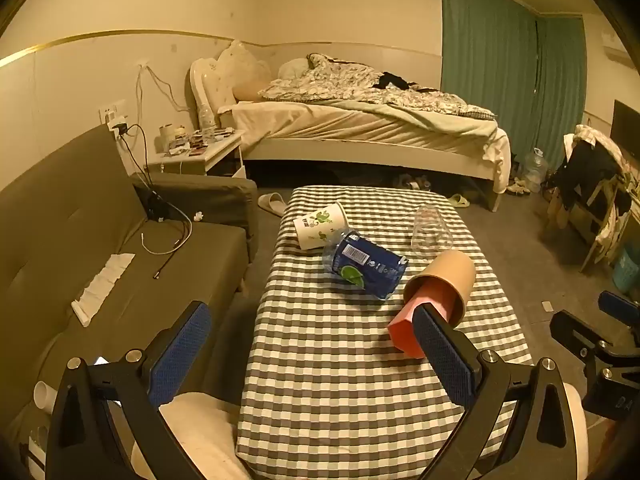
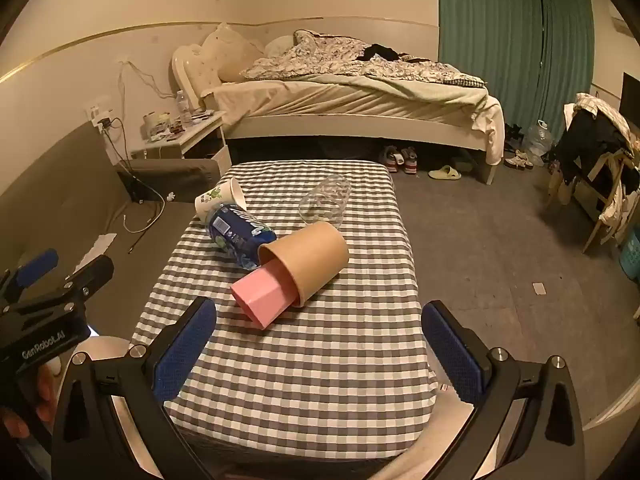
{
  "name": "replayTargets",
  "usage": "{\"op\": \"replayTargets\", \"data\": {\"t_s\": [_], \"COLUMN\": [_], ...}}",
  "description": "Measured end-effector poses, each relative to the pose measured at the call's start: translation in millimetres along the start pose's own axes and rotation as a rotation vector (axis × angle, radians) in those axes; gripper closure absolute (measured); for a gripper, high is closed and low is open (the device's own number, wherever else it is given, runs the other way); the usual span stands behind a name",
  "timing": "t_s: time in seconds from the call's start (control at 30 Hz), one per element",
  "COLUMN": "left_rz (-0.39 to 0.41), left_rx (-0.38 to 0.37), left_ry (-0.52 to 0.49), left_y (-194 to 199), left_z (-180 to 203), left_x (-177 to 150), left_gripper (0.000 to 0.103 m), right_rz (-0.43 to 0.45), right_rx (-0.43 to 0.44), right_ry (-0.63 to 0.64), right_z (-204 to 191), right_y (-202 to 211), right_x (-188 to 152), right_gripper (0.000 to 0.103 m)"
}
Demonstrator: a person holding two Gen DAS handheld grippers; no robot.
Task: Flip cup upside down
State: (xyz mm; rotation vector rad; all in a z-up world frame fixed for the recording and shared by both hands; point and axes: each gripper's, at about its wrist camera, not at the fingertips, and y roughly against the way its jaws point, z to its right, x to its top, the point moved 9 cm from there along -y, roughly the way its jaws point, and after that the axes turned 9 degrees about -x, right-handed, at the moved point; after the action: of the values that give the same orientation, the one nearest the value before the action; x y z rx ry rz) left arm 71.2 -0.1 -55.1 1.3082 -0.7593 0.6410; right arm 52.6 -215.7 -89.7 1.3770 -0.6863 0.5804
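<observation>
Nothing is flipped yet, I judge: the brown cup (image 2: 308,258) lies sideways on the desk (image 2: 320,360), both grippers' jaws wide and empty.

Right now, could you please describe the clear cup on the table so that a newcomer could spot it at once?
Start at the checkered table in front of the bed. On its far half, beyond the brown paper cup that holds the pink one, lies the clear cup on its side. It alone is see-through and has no print, unlike the white dinosaur cup and the blue-labelled one.
</observation>
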Motion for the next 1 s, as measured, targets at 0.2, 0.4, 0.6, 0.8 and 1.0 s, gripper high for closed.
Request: {"op": "replayTargets", "data": {"t_s": [0.2, 0.4, 0.6, 0.8, 1.0], "left_rz": [0.009, 0.004, 0.002, 0.003, -0.001], "left_rx": [-0.002, 0.010, 0.005, 0.006, 0.005], "left_ry": [0.015, 0.012, 0.008, 0.007, 0.007], "left_y": [2, 2, 8, 8, 8], "left_z": [-3, -3, -1, -1, -1], "left_x": [-5, -4, -2, -3, -3], "left_gripper": [0.000, 0.000, 0.000, 0.000, 0.000], "right_rz": [0.029, 0.022, 0.020, 0.023, 0.028], "right_rx": [-0.018, -0.007, -0.002, 0.013, 0.016], "right_ry": [0.013, 0.005, 0.004, 0.024, 0.033], "right_z": [0, 1, 0, -6, -8], "right_y": [0, 7, 7, 11, 12], "right_x": [1, 3, 1, 0, 0], "right_gripper": [0.000, 0.000, 0.000, 0.000, 0.000]}}
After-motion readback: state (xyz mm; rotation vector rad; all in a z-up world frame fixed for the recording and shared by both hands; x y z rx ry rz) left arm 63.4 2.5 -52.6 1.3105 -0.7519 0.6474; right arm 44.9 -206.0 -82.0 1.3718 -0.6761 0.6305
